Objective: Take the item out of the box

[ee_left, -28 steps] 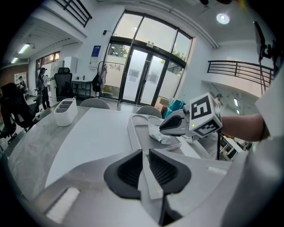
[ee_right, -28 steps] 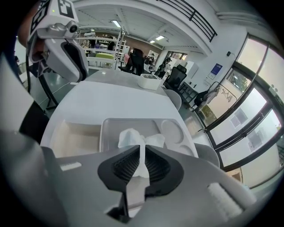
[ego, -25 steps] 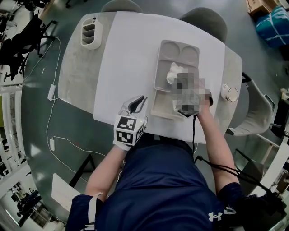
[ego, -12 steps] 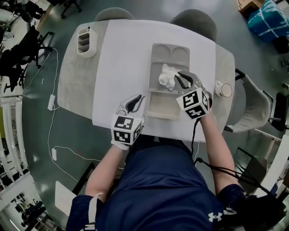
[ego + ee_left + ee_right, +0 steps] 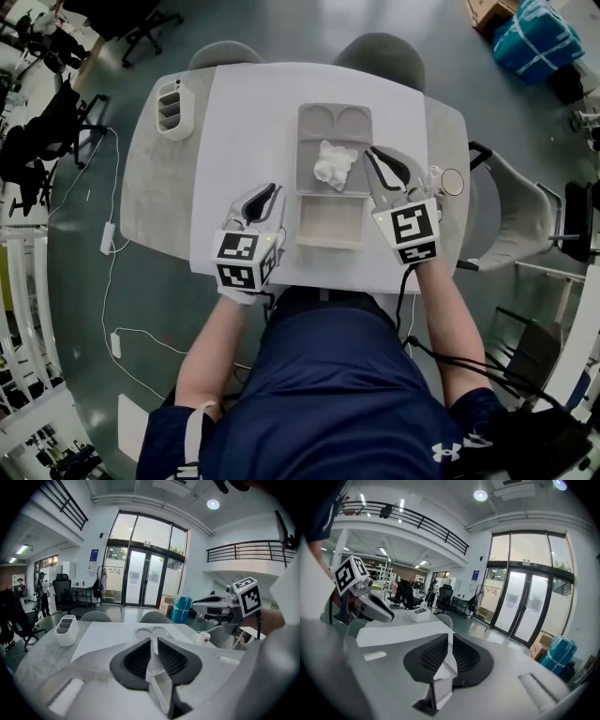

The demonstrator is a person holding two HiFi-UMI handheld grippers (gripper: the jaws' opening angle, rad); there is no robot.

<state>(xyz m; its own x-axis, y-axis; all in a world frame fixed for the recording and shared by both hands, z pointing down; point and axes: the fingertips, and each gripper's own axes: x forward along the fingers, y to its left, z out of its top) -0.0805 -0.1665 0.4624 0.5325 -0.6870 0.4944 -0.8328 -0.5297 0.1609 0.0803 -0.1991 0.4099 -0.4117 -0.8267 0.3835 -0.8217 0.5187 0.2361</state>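
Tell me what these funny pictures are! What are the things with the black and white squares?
Those are grippers, tools with two jaws for picking things up. A person sits at a table and holds one in each hand: the left gripper and the right gripper. The cubes with squares are part of them. One picture comes from a camera on the person's head, looking down. The other two come from small cameras riding on each gripper. On the table lie a white sheet, a tray with a crumpled white wad in it, an organizer and a cup. Both grippers are shut and hold nothing.
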